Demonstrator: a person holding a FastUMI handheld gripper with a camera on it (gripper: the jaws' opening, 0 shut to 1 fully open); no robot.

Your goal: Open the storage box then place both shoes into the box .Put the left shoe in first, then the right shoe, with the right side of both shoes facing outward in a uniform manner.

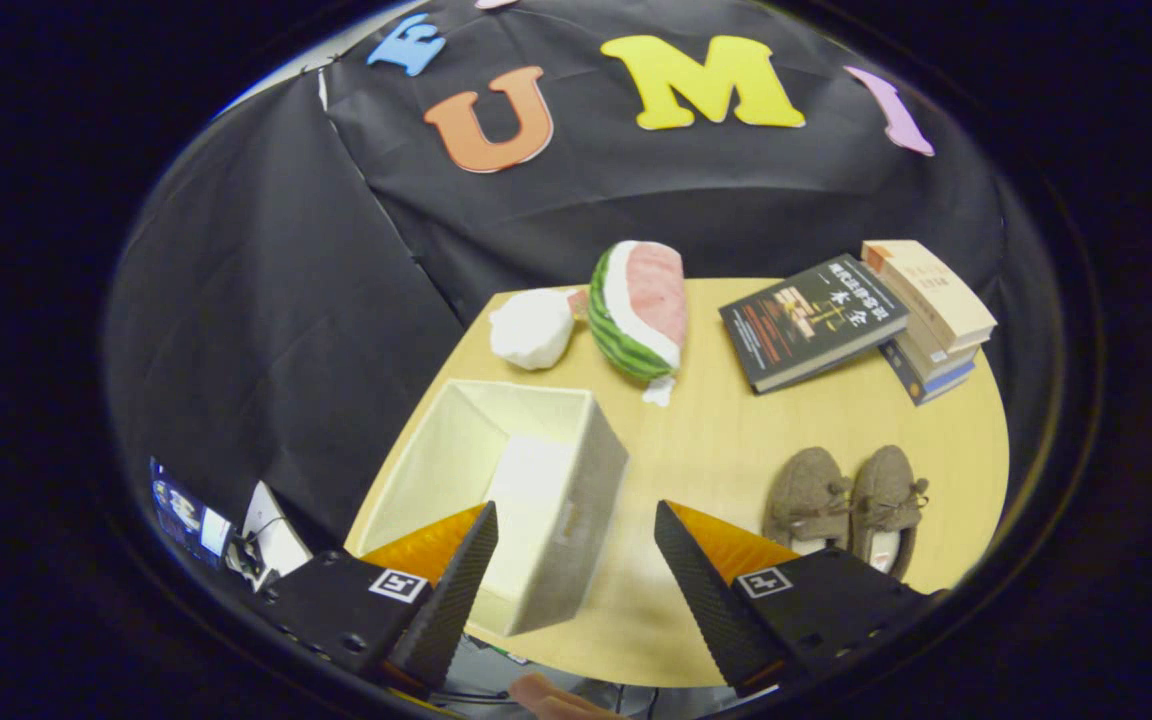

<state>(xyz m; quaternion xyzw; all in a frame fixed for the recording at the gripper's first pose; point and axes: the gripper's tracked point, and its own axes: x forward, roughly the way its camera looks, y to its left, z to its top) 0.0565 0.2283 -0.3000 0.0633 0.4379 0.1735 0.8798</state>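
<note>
I'm high above the table (736, 440) now, and the gripper (576, 575) has its fingers spread wide apart, nothing between them. Straight ahead, at about eleven o'clock from the fingertips, sits the storage box (536, 480); its top looks open already and I see pale lining inside, so I judge the opening step done. The pair of shoes (851, 500) waits at two o'clock from the fingers, side by side, touching, toes pointing away from me toward the books (856, 315). At twelve o'clock, well beyond the box, lie a plush watermelon slice (641, 310) and a white soft lump (533, 328); neither is in my way.

The job in hand, as I read it, is fetching the left shoe first. I can't tell for sure which shoe is which from up here. I want to swing right, come down over one shoe only, and pinch it across the collar so its neighbour doesn't drag along. Keep the jaws wide until low.
</note>
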